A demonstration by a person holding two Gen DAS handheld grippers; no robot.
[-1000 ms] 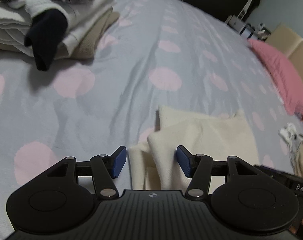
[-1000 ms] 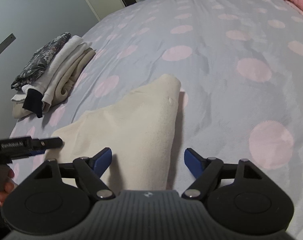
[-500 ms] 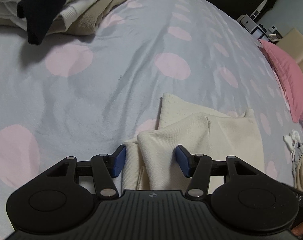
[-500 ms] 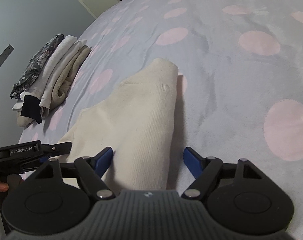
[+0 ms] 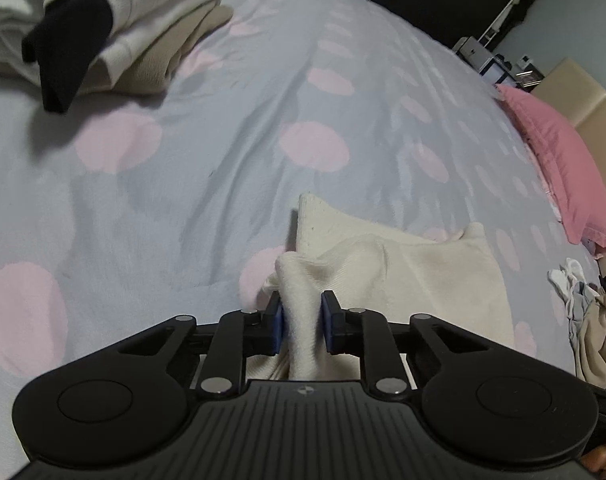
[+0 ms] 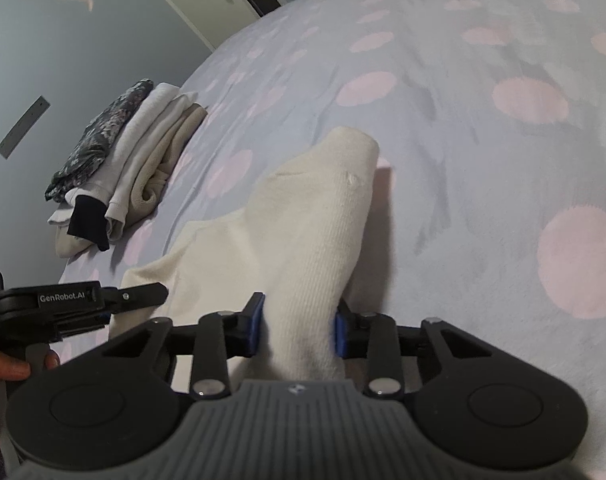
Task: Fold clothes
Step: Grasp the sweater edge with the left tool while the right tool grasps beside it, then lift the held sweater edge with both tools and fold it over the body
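Garment: cream ribbed knit cloth [image 5: 419, 276], partly folded, is lying on the bed near the cameras; in the right wrist view [image 6: 303, 240] its far rounded end is resting on the sheet.
Left gripper [image 5: 302, 328]: black w/ blue pads, is pinching a bunched ridge of the cream cloth; jaws are sitting nearly closed, only the fabric's thickness between them.
Right gripper [image 6: 299, 332]: same build, is clamping a thicker roll of the same cloth; jaws are standing narrow, pads touching fabric on both sides.
Left gripper, side view [image 6: 79, 304]: is showing at left edge of the right wrist view, "GenRobot.AI" printed on its body, tip over the cloth's near edge.
Hand [image 6: 7, 372]: is gripping the left tool's handle, lower left.
Bed sheet [image 5: 207, 184]: grey-blue w/ pink dots, is lying wrinkled around the cloth.
Folded stack [image 6: 119, 172]: patterned dark, white & beige garments w/ one dark navy cuff hanging out, is sitting well apart from the cream cloth, toward the bed's far left.
Pillow [image 5: 559, 172]: pink, is lying at the bed's right edge.
Loose clothes [image 5: 583, 300]: small pale heap, is sitting at right, beside the cream cloth.
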